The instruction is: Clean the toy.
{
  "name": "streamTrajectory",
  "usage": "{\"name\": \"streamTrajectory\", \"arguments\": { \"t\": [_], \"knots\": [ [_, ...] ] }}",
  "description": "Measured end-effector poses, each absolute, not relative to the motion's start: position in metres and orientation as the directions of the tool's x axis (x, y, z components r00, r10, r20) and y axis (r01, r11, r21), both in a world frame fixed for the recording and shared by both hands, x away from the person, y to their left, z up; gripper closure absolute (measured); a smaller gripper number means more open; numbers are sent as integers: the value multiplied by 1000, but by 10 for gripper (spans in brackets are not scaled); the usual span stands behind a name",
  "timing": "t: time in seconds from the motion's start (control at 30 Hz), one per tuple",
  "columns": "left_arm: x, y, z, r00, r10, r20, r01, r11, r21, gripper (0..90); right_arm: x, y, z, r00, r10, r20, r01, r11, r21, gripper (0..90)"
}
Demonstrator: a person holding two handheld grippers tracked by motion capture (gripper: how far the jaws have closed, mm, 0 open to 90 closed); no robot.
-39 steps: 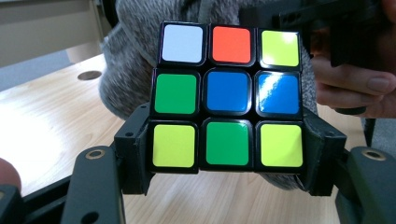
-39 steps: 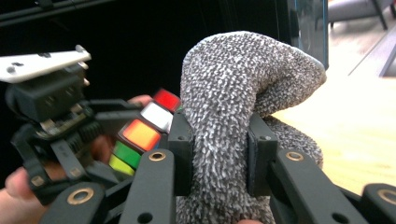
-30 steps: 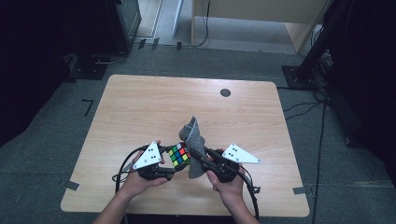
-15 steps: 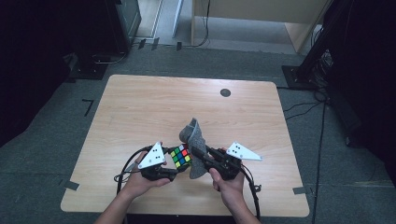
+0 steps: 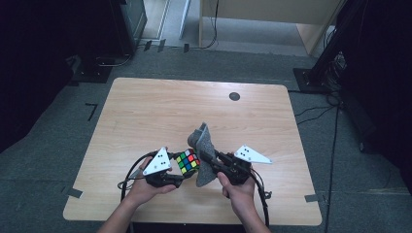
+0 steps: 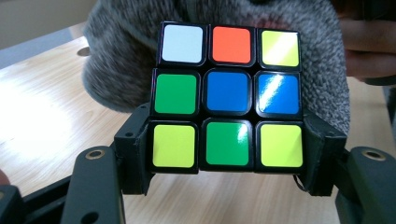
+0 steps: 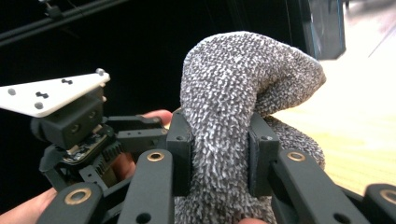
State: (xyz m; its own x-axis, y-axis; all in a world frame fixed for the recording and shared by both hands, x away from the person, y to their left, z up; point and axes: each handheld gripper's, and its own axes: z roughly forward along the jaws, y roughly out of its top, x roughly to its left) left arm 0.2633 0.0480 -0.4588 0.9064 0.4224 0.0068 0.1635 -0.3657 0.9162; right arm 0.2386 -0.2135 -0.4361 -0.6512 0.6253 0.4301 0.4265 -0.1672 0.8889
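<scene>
A scrambled colour cube (image 5: 188,161) (image 6: 227,95) is held just above the table near its front edge, with my left gripper (image 5: 180,171) (image 6: 226,161) shut on its lower row. A grey knitted cloth (image 5: 203,146) (image 7: 229,116) is bunched between the jaws of my right gripper (image 5: 208,158) (image 7: 218,156), which is shut on it. The cloth presses against the cube's far side and sticks up above it. In the right gripper view the left gripper (image 7: 74,126) sits close at the left, with its white plate.
The wooden table (image 5: 145,111) has a round black grommet (image 5: 234,96) near its far edge. Cables (image 5: 131,170) trail from both grippers toward the front edge. Grey floor and dark stands surround the table.
The right gripper's plate has shifted slightly and the cloth has moved a little against the cube. The left gripper and cube have stayed where they were.
</scene>
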Motion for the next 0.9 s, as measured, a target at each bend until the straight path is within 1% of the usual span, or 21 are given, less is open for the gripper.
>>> {"name": "streamTrajectory", "arguments": {
  "t": [0.07,0.13,0.23,0.3,0.4,0.5,0.57,0.73,0.9],
  "knots": [
    [267,49,-459,898,440,-7,185,-363,913,343,251,-211,-436,-627,618,474,507,-138,851,690],
    [267,47,-458,889,458,0,189,-367,911,343,257,-209,-434,-612,622,488,526,-141,839,691],
    [264,39,-454,872,487,59,171,-415,894,343,258,-209,-433,-614,623,485,508,-158,847,690],
    [264,33,-454,859,507,70,177,-422,889,343,258,-210,-432,-612,634,473,504,-148,851,690],
    [263,31,-455,861,507,38,195,-398,897,343,254,-212,-426,-621,627,470,480,-169,861,689],
    [261,33,-457,862,505,52,185,-408,894,343,250,-209,-422,-639,656,401,446,-108,888,683],
    [260,38,-455,866,497,58,176,-411,894,343,250,-212,-423,-627,677,385,439,-101,893,681],
    [266,57,-457,861,509,4,202,-348,916,343,258,-224,-436,-577,707,408,471,-120,874,680],
    [272,67,-458,851,525,-24,224,-322,920,343,267,-224,-452,-582,720,379,499,-52,865,645]
  ]
}}
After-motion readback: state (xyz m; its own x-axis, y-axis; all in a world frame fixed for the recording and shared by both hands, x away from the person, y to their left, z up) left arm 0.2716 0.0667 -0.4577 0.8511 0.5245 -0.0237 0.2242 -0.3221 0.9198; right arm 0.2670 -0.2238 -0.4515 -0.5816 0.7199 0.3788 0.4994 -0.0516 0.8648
